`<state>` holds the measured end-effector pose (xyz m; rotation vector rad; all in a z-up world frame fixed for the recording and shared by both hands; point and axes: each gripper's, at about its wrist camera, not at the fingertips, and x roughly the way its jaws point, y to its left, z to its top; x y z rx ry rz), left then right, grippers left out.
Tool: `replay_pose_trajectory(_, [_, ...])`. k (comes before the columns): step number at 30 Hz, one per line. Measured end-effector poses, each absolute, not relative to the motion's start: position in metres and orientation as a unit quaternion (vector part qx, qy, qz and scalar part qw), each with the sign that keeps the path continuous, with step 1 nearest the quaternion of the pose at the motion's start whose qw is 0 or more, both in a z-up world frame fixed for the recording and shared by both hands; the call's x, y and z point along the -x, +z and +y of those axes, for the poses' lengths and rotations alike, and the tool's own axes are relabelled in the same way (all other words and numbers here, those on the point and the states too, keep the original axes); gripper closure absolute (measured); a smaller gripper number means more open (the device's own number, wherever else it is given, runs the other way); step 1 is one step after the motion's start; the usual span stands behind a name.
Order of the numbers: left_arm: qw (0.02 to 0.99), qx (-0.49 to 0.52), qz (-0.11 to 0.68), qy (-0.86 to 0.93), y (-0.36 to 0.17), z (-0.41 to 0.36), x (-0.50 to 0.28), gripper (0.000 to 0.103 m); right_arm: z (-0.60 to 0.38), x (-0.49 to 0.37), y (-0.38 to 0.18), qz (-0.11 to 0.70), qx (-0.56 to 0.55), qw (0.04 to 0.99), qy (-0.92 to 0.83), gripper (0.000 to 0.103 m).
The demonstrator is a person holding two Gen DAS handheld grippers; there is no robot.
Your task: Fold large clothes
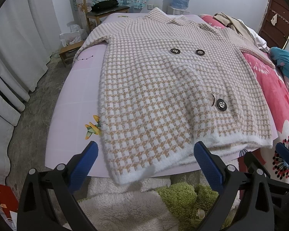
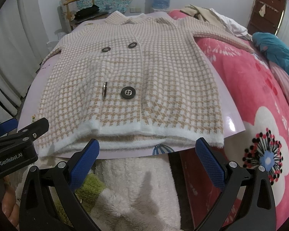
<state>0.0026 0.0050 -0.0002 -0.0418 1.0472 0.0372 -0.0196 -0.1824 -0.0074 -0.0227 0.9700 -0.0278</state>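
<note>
A fuzzy beige-and-white houndstooth coat (image 1: 163, 88) with black buttons lies flat, front up, on a lilac board (image 1: 75, 104), collar far, white hem near. It also shows in the right wrist view (image 2: 136, 77). My left gripper (image 1: 145, 153) is open and empty, hovering just before the hem's left part. My right gripper (image 2: 147, 148) is open and empty, just before the hem's middle. The right gripper shows at the right edge of the left wrist view (image 1: 285, 152); the left gripper shows at the left of the right wrist view (image 2: 21, 132).
The board rests on a bed with a pink flowered blanket (image 2: 250, 100). A white fleece (image 2: 136, 188) and a green plush (image 1: 185, 198) lie below the grippers. A wooden chair (image 1: 104, 9), stool (image 1: 67, 52), curtains (image 1: 15, 44) and floor are at the left. Loose clothes (image 2: 212, 17) lie far right.
</note>
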Motion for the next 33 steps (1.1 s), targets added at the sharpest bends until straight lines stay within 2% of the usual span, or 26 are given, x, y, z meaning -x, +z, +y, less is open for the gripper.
replay_pose_trajectory(33, [0.866, 0.022, 0.498, 0.034, -0.0015, 0.0135, -0.0078, 0.005, -0.1784, 0.0139, -0.0051, 0.465, 0.007, 0.885, -0.011, 0.007])
